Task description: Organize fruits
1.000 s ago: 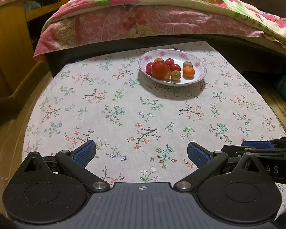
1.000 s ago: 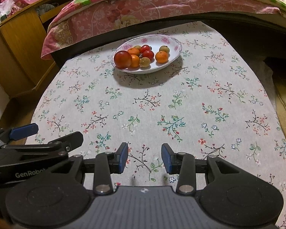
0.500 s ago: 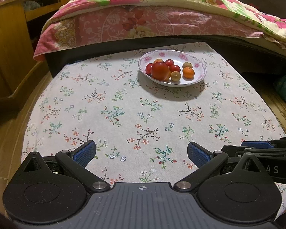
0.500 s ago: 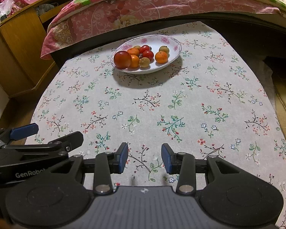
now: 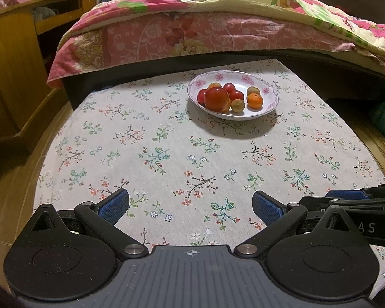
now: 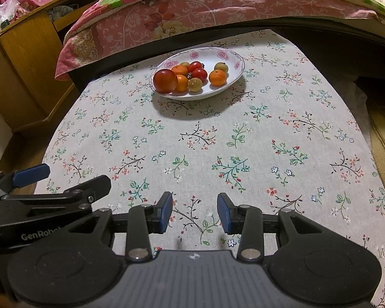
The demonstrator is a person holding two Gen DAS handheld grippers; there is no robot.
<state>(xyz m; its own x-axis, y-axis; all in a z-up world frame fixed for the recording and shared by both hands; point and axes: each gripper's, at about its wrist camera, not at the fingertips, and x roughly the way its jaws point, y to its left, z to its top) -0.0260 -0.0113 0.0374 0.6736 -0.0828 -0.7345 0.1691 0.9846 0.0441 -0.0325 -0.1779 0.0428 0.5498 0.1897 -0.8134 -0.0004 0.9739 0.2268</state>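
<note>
Fruits (image 6: 190,78) in flowered plate (image 5: 267,105), second orange shows only from right, both jaws apart, empty

You've got a white floral plate (image 6: 233,77) at the table's far side. It's holding all your fruits: big red tomato (image 6: 164,80), oranges, small ones.

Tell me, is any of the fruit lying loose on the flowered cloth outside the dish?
No: every fruit, including the big red tomato, sits inside the floral dish, and the tablecloth around it carries only its printed pattern.
</note>
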